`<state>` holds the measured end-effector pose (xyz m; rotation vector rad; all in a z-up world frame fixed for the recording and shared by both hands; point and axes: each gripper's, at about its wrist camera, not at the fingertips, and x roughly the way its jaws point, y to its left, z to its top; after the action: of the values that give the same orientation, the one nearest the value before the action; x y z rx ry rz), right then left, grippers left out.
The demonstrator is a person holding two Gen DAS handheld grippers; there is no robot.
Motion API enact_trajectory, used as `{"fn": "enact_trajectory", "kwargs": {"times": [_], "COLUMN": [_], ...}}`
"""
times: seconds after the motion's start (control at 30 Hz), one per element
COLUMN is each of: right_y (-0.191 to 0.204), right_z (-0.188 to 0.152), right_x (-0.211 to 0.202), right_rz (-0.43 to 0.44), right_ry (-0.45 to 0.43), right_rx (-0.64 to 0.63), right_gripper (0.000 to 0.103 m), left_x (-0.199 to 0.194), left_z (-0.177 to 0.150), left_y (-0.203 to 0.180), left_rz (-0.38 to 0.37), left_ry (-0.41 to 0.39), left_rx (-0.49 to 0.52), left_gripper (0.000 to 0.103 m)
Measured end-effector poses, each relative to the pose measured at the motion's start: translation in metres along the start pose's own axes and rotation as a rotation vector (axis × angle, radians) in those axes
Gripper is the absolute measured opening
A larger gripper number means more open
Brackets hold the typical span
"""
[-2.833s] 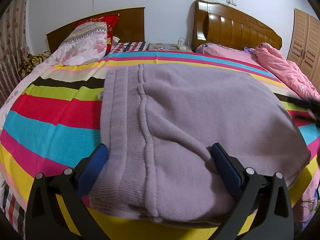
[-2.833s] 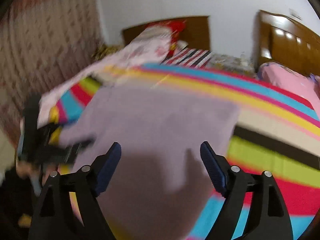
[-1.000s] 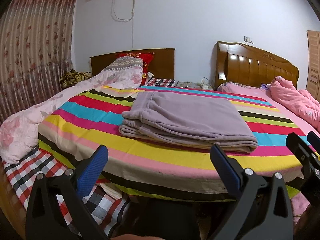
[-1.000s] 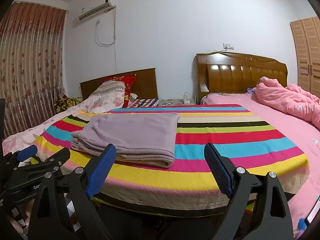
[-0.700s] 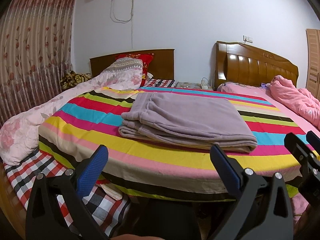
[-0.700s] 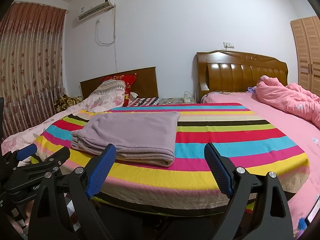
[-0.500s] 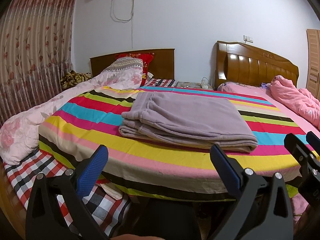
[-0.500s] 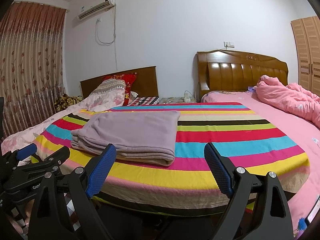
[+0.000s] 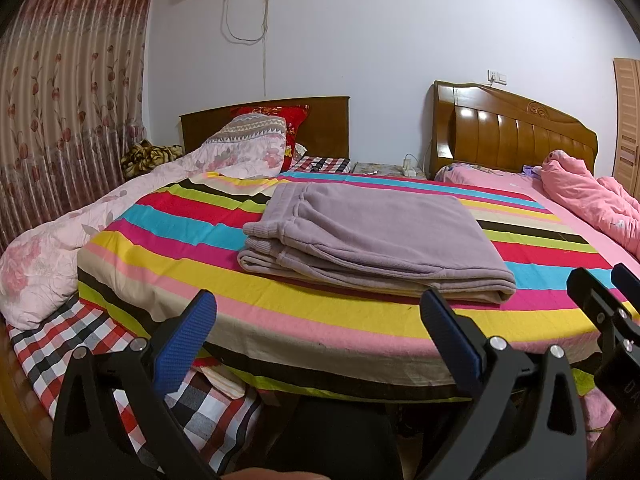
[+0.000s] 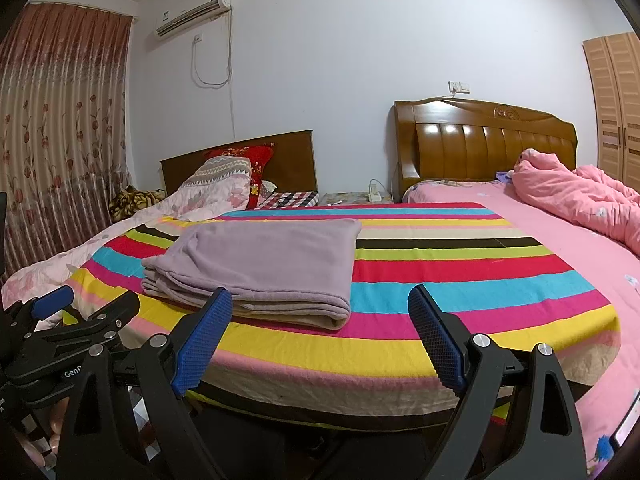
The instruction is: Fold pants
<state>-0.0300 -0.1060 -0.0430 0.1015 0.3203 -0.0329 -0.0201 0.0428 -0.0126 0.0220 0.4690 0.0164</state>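
now both grippers hang back with jaws wide, unlike earlier over the folded pants (image 9: 372,236).

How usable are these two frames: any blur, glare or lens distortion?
Left wrist view: sharp, no motion blur; fisheye bends the striped sheet edge, black corners; glare patches on the wooden headboard. Right wrist view: equally sharp; folded pants evenly lit with soft shadows; same headboard glare; both open grippers, left gripper and right gripper, crisp.
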Motion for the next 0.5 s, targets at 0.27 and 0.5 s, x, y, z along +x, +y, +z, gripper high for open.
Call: {"fn": "enact_trajectory", "kwargs": {"times": [0.27, 0.5], "right_y": [0.0000, -0.0004], "right_z": [0.0001, 0.0005], "right_x": [-0.0003, -0.0005], "right_rz": [0.000, 0.001], "right_ry": [0.001, 0.000], "right_rx": [0.001, 0.000], "right_gripper": [0.086, 0.086], "left_x": [0.0002, -0.0014], "left_z": [0.0001, -0.0007], "left_y": [0.0004, 0.0001], "left_rz": [0.001, 0.009], "left_ry": [0.001, -0.006], "left_rx": [-0.001, -0.004], "left_gripper": [0.102, 0.102]}}
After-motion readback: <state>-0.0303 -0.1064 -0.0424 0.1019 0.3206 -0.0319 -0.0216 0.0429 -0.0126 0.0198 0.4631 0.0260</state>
